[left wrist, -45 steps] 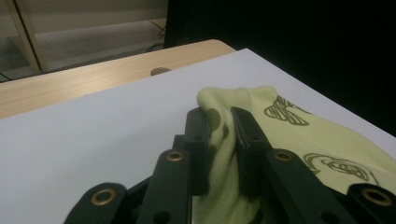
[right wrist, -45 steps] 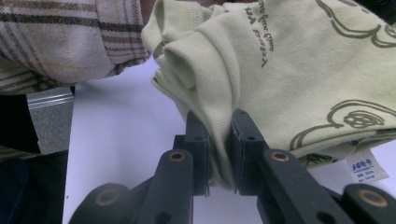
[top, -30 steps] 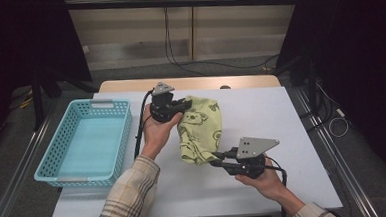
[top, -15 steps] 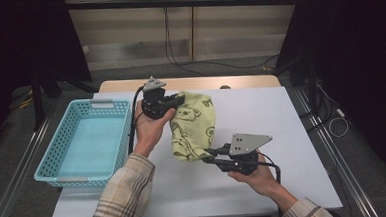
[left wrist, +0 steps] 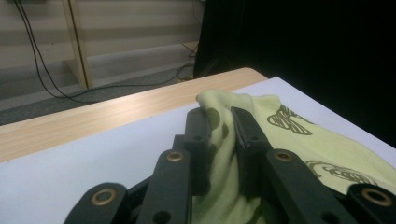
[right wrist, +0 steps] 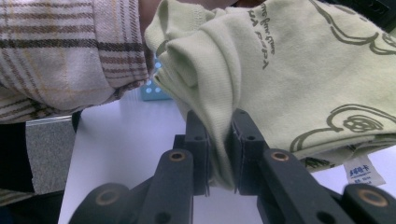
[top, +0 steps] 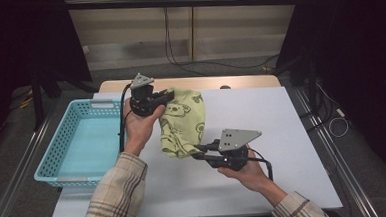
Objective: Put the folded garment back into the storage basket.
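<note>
Cloth [top: 182, 123], pale green with dark printed figures, sits just left of centre in the high view, folded and stretched between the two grippers above the white table [top: 292, 128]. Its upper end is at the left gripper [top: 169, 95], in the upper middle of the frame; its lower end is at the right gripper [top: 199, 152], below centre. Whether any of the cloth touches the table I cannot tell.

In the left gripper view the jaws rise from the bottom centre, clamped on a bunched fold of the cloth [left wrist: 327, 149]; the fabric fills the narrow gap between them and spreads to the lower right over the table [left wrist: 84, 158]. A wooden edge [left wrist: 93, 114] runs across the frame behind it.

In the right gripper view the jaws, again at bottom centre, pinch a thick folded hem of the cloth [right wrist: 280, 70], which takes up most of the upper right. A small white label [right wrist: 363, 171] hangs at the cloth's lower right edge (its print is too small to read). A plaid sleeve [right wrist: 60, 51] covers the upper left, with a bit of the blue basket [right wrist: 152, 88] showing beneath it.

In the high view the basket [top: 58, 155] stands at the left of the table, just beside the left hand [top: 141, 126] and sleeve [top: 115, 197].
</note>
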A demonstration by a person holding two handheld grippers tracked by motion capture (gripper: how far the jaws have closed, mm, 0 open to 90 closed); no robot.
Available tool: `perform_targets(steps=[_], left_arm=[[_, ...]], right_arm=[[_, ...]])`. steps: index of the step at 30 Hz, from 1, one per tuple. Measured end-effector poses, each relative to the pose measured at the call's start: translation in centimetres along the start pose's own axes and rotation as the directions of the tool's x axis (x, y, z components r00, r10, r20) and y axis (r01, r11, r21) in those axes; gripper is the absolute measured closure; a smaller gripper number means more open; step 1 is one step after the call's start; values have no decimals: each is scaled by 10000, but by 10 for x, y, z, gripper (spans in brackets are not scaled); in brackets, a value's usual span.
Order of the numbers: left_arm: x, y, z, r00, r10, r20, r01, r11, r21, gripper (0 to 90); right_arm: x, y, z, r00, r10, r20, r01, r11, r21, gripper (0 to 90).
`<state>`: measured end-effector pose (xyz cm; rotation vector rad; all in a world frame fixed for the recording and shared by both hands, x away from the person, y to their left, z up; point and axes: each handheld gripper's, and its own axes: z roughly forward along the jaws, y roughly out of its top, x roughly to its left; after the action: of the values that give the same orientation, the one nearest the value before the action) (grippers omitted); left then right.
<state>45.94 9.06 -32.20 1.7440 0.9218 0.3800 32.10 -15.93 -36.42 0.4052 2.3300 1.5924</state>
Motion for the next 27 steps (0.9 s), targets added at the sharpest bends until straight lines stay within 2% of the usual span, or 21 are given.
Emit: perform_targets(steps=[3, 11, 17, 20, 27], left_arm=[[5, 1, -5, 9998, -11, -215, 12, 10000, 50, 783], [11, 4, -13, 9993, 5, -382, -7, 10000, -51, 783], [18, 7, -24, 9987, -86, -499, 84, 10000, -44, 784], [24, 8, -29, 9979, 37, -653, -40, 10000, -40, 784], [35, 10, -40, 9966, 18, -819, -24, 10000, -74, 784]], right_arm=[[1, 4, 5, 10000, -25, -69, 25, 10000, -29, 794], [0, 12, 16, 9993, -288, -246, 283, 9994, -189, 794], [1, 19, 22, 9992, -218, -330, 210, 9995, -247, 794], [2, 23, 28, 9990, -255, -366, 244, 9993, -296, 794], [2, 28, 41, 9982, -275, -525, 249, 9985, -487, 794]])
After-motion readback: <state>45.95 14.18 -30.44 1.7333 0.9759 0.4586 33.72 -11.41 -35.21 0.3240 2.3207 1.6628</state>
